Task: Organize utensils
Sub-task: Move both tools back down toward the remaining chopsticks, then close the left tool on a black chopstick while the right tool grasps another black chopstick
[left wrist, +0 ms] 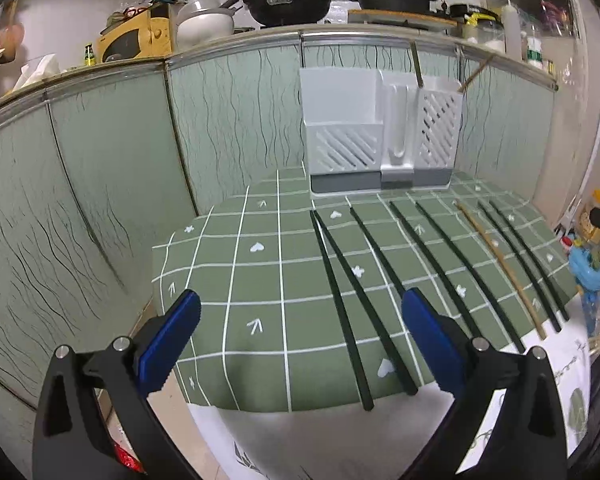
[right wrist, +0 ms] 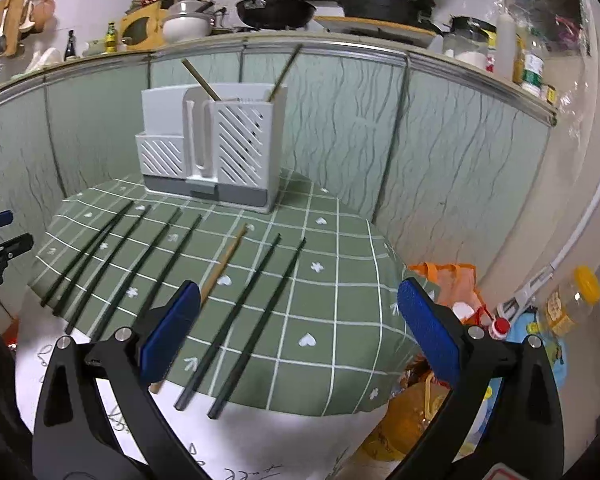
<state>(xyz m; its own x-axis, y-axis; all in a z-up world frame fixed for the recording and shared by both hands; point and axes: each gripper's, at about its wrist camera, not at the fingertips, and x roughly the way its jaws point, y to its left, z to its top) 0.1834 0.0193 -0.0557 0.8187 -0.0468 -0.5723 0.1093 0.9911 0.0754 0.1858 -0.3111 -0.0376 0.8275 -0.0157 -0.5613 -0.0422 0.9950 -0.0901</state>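
Several dark green chopsticks [left wrist: 337, 300] lie side by side on a green checked cloth [left wrist: 240, 280], with one wooden chopstick [left wrist: 520, 292] among them toward the right. Behind them stands a white slotted utensil holder [left wrist: 380, 136] with two chopsticks upright in its right compartment. My left gripper [left wrist: 300, 344] hovers open over the cloth's near edge, holding nothing. In the right wrist view, my right gripper [right wrist: 300, 336] is open and empty above the two rightmost dark chopsticks [right wrist: 229, 320]. The wooden chopstick [right wrist: 223, 264] runs under its left pad. The holder [right wrist: 216, 152] stands at the back left.
Green patterned cabinet panels [left wrist: 120, 160] wall in the back and left. A counter above carries pans, pots and bottles [right wrist: 276, 10]. White printed paper [right wrist: 300, 440] lies under the cloth's near edge. Bags and bottles [right wrist: 460, 304] crowd the right side below the table.
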